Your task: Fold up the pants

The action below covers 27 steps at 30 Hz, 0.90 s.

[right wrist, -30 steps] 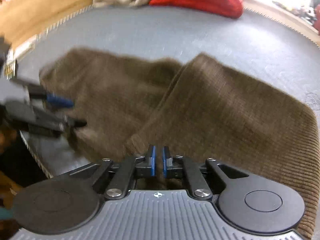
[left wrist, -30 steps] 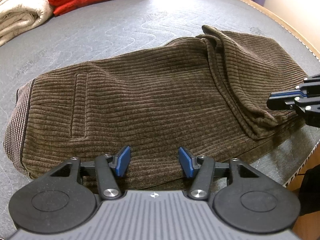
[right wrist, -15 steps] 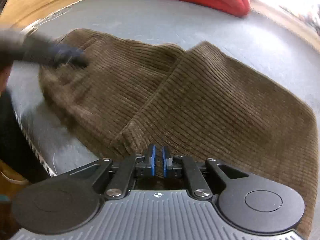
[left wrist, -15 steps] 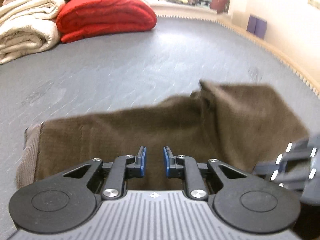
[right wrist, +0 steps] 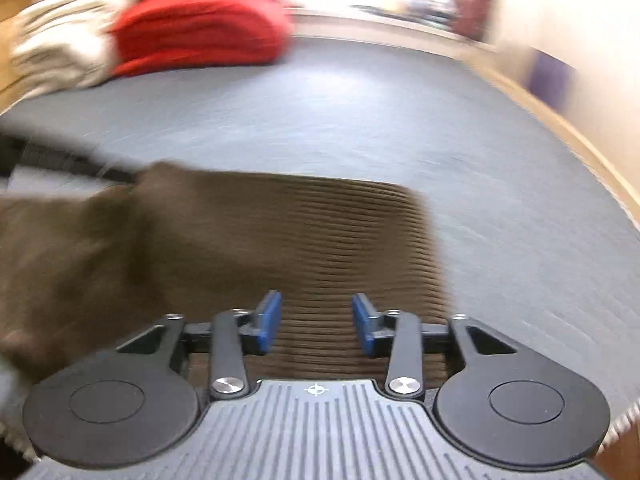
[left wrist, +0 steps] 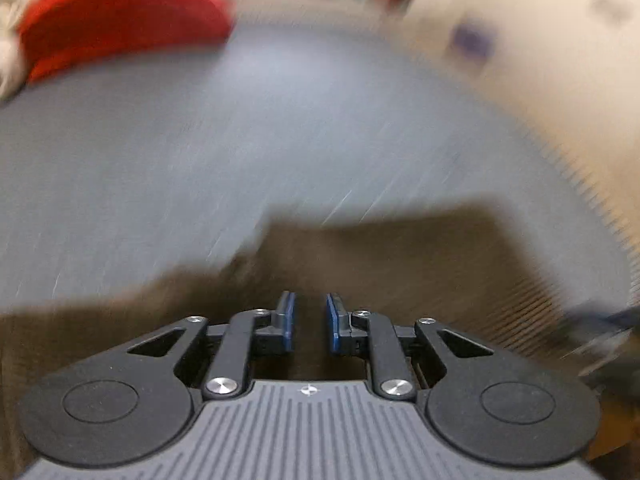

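Brown ribbed corduroy pants (right wrist: 304, 240) lie folded on a grey mattress (right wrist: 400, 120). Left hand-held gripper (left wrist: 308, 318) nearly closed, pinching nothing visible; right hand-held gripper (right wrist: 316, 326) opening, unclamped. Released layers could slump, undoing the fold.

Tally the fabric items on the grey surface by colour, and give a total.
Brown: 1, the corduroy pants
Red: 1, the folded blanket
Cream: 1, the folded pile, though blur hides whether it is more than one piece
Total: 3

Big grey bed (right wrist: 400, 120). Brown pants (right wrist: 280, 232) lie on it. Red blanket (right wrist: 200, 24), white blankets (right wrist: 60, 52) at far end.
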Each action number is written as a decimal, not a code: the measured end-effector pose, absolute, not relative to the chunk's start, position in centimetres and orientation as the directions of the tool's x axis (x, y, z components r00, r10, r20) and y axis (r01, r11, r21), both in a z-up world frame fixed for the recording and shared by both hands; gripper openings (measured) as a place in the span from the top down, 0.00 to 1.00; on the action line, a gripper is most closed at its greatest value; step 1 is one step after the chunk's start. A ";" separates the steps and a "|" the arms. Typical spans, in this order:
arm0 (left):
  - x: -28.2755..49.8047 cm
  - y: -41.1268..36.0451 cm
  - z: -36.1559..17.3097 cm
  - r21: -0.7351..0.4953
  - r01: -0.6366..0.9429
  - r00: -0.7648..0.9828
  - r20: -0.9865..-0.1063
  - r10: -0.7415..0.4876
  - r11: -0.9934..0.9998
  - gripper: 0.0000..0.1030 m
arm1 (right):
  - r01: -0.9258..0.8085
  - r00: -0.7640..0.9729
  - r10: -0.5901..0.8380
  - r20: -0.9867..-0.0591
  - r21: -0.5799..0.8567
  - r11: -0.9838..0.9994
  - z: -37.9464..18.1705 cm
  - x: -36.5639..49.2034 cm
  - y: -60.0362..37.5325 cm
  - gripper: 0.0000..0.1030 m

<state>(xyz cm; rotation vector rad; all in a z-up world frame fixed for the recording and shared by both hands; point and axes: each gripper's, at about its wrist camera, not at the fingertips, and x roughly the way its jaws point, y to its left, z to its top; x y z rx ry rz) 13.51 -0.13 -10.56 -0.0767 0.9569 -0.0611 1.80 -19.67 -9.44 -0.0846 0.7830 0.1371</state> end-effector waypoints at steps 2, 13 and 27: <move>13.8 1.3 -12.5 -0.143 -0.041 0.540 -0.836 -0.099 0.989 0.72 | -0.051 0.696 0.038 -0.717 0.003 0.999 -10.2 2.4 -21.5 0.48; 5.5 2.7 -7.6 -0.051 0.085 0.650 -0.754 -0.095 0.995 0.72 | 0.254 0.522 0.118 -0.845 0.286 0.924 -15.5 4.3 -28.4 0.37; -2.9 10.7 -5.1 -0.230 0.063 0.726 -0.657 -0.203 0.971 0.63 | 0.209 0.565 0.186 -0.804 0.357 0.910 -14.4 2.1 -28.3 0.51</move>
